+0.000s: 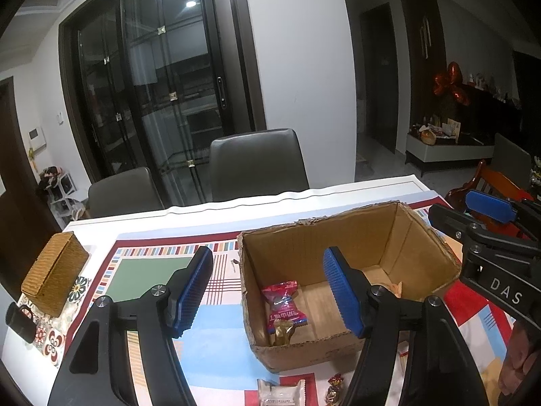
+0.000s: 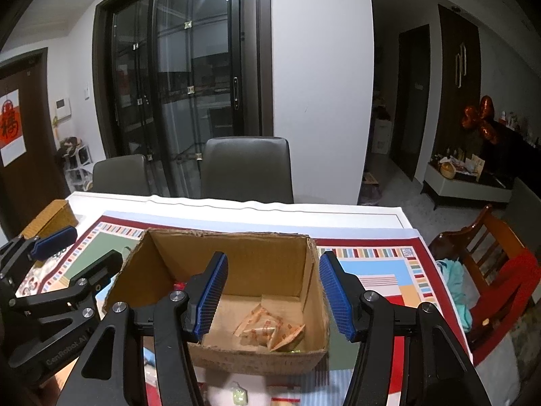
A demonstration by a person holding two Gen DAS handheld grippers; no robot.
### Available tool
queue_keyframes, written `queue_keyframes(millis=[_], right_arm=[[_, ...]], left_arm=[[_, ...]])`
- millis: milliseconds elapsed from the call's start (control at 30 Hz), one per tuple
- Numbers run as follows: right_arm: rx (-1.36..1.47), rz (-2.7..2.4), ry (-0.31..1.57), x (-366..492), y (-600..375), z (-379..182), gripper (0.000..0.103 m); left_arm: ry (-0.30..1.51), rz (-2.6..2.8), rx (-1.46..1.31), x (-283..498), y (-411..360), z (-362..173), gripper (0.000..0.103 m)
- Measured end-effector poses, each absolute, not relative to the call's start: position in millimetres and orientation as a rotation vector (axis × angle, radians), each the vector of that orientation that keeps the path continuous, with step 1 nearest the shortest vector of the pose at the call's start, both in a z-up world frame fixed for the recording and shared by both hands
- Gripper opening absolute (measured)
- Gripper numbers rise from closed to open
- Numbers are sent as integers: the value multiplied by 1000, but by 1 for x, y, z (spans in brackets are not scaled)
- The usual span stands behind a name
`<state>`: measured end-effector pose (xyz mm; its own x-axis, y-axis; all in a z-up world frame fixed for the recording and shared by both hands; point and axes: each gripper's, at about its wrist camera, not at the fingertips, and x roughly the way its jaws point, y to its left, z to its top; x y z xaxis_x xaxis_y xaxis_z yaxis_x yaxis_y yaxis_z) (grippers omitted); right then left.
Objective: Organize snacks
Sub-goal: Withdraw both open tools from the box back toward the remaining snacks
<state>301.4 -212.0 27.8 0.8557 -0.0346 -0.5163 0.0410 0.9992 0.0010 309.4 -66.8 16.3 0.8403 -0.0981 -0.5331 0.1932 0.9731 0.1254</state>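
An open cardboard box [image 1: 419, 247] stands on the patterned tablecloth. Inside lie a red snack packet [image 1: 283, 304], a gold-wrapped candy [image 1: 284, 333] and orange-and-white wrappers [image 2: 267, 331]. My left gripper [image 1: 270, 291] hovers open over the box's near left corner, with nothing between its blue pads. My right gripper [image 2: 274, 297] is open over the box's near edge, also empty. Each gripper shows in the other's view: the right gripper [image 1: 463, 211] and the left gripper [image 2: 77, 257]. In front of the box lie a white packet [image 1: 280, 392], a red-gold candy [image 1: 334, 389] and a pale green candy [image 2: 238, 394].
A wicker box [image 1: 54, 274] and a black mug [image 1: 20, 321] stand at the table's left side. Two grey chairs [image 1: 257, 165] are behind the far edge. A wooden chair [image 2: 490, 253] with red cushion stands to the right of the table.
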Motion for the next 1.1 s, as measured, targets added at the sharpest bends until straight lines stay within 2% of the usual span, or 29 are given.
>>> queue_keyframes(millis=[733, 1100], right_arm=[[1, -29, 538, 269, -202, 29, 58], [-10, -17, 556, 251, -194, 16, 58]], left_arm=[[545, -149, 168, 269, -47, 21, 67], [545, -142, 180, 251, -40, 12, 71]])
